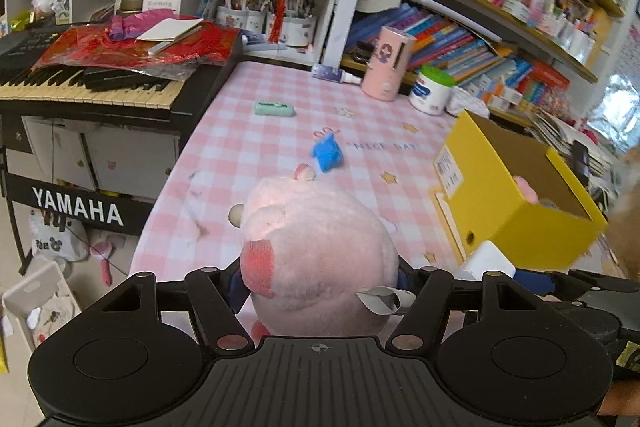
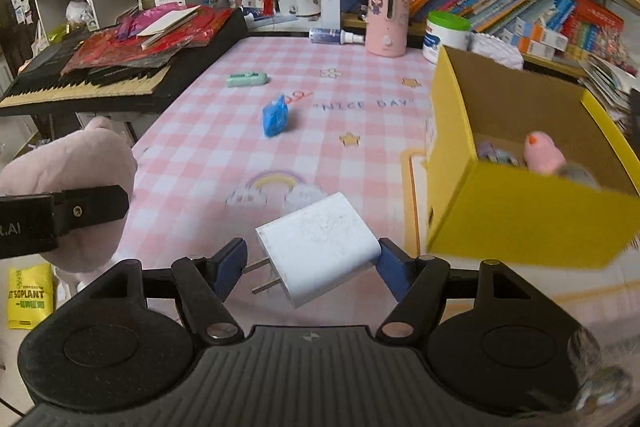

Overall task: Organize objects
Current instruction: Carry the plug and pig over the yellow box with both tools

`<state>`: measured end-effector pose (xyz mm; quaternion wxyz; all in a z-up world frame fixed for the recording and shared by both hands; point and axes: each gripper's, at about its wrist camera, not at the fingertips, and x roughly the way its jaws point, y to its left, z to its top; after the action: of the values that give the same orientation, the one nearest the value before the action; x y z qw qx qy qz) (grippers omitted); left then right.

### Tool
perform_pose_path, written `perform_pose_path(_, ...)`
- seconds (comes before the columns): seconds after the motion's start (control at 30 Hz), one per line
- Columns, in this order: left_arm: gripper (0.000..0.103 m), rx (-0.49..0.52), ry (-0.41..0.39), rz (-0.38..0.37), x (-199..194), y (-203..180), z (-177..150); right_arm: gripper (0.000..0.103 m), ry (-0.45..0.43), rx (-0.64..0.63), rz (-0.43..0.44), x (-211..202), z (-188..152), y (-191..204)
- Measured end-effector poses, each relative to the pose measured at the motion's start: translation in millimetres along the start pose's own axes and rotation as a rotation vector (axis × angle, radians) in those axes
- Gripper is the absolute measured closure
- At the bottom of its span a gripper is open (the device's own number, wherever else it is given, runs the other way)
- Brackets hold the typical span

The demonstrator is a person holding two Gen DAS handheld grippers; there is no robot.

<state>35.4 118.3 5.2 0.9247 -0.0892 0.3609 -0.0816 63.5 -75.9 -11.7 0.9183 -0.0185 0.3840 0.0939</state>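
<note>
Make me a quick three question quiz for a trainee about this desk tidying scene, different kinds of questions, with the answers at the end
1. True or false: the left gripper holds a pink plush toy.
2. What does the right gripper hold? A) green stapler B) white charger C) blue toy
3. Fill in: the yellow box stands on the ____ side of the checked tablecloth in the right wrist view.

Key
1. True.
2. B, the white charger; the green stapler and blue toy lie on the cloth.
3. Right.

Crammed bookshelves (image 1: 480, 27) and a Yamaha keyboard (image 1: 80, 83) flank the table (image 1: 248, 147).
</note>
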Motion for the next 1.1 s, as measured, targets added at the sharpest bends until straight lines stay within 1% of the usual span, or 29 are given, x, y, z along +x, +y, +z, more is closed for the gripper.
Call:
perform_pose_path(0.23, 0.037, 0.067, 0.028, -0.061, -16, -16, -20, 0.034, 0.002, 0.084, -0.042, -34, -41, -5)
perform_pose_path(0.43, 0.037, 0.171, 0.034, -0.132, -19, -44, -23, 0.034, -0.006, 0.178, -0.102, -58, -64, -24)
perform_pose_path(0.57, 0.037, 0.222, 0.036, -0.179, -17, -61, -25, 0.034, -0.018, 0.237, -0.144, -68, -72, -39)
perform_pose_path(0.87, 0.037, 0.282, 0.064, -0.267, 2, -103, -25, 0.034, -0.029, 0.310, -0.230, -85, -87, -74)
perform_pose_path(1.1, 0.037, 0.327, 0.078, -0.319, 18, -140, -22, 0.034, -0.028, 0.343, -0.284, -90, -89, -106)
